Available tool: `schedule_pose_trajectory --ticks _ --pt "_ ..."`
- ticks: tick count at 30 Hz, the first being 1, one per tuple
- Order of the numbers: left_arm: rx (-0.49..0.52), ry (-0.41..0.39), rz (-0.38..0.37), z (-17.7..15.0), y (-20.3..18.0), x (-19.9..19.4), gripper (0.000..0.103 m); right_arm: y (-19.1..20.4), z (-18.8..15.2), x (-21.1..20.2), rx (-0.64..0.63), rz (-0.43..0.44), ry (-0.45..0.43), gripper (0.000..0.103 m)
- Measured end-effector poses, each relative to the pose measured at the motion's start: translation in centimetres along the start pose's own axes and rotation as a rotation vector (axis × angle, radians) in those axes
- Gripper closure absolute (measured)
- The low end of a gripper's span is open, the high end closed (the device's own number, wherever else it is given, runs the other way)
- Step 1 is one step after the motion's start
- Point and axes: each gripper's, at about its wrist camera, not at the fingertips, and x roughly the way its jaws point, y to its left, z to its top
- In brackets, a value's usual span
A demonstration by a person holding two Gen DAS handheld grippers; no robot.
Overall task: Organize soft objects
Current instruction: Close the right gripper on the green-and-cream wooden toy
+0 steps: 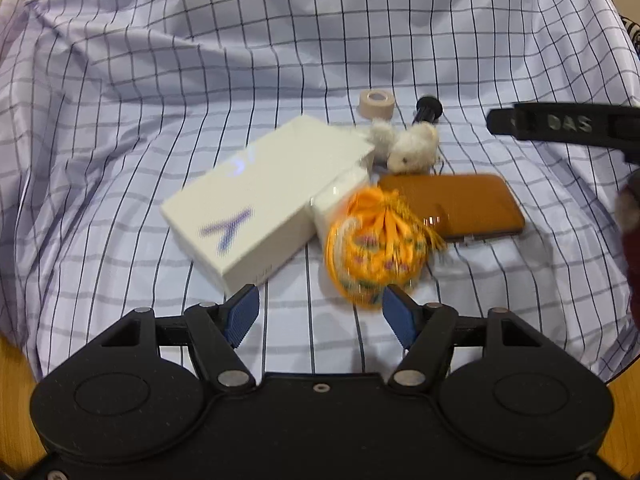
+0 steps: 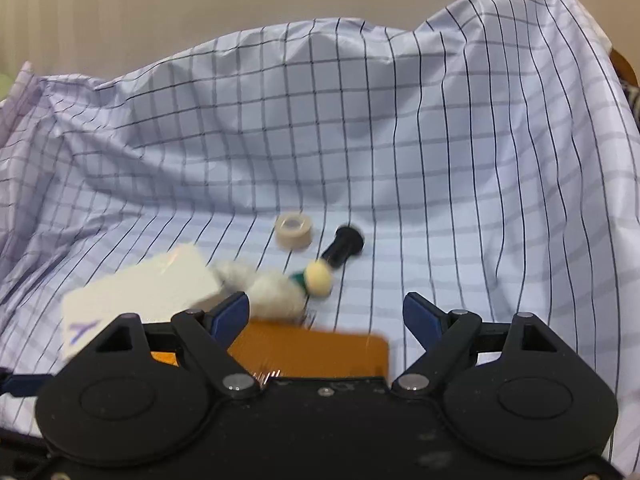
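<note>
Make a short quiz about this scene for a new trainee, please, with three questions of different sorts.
1. True or false: the left gripper is shut on the orange pouch.
2. Which thing lies nearest the tape roll? A) white box B) black knob C) brown case
3. Fill in: the white plush toy rests against the ____ box.

Key: 1 false; 2 B; 3 white.
</note>
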Motion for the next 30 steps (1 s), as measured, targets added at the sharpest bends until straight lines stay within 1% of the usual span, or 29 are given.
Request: schedule_pose_trajectory --ticks 3,5,7,11,16,19,24,27,30 --pt "0.005 -0.011 -0.006 1.4 0.1 0.6 0.039 -0.3 1.7 2.2 -0.022 -0.014 -0.025 0.019" --pt "0.008 -0.015 -0.009 2.1 0.2 1.0 0.039 -0.3 2.7 4.1 -0.059 -0.033 -0.033 0.019" --pt "0.011 -0.017 -0.011 2.7 0.2 1.4 0.039 -0.4 3.3 6.0 -0.095 -0.044 -0.033 0.021" --pt "0.012 -0.004 -0.030 3.1 0.1 2.2 0.039 -1.1 4.3 10.0 -0.141 -0.049 0.006 0.027" --pt "0.012 0.018 -0.048 3.0 0.2 3.1 0.039 -1.2 4.5 14.0 -0.238 -0.047 0.053 0.029" --pt "0.008 0.028 -0.056 3.0 0.4 3.4 0.039 -1.2 4.5 15.5 -0.270 -0.027 0.101 0.029" --pt "0.000 0.033 -0.070 3.0 0.8 3.6 0.039 -1.0 4.4 17.1 -0.326 -0.011 0.146 0.029" --pt "0.001 0.033 -0.075 3.0 0.8 3.6 0.039 -0.8 4.3 17.6 -0.360 -0.004 0.156 0.029" --pt "0.001 0.031 -0.087 3.1 0.8 3.5 0.039 -0.9 4.7 18.1 -0.363 0.013 0.164 0.029"
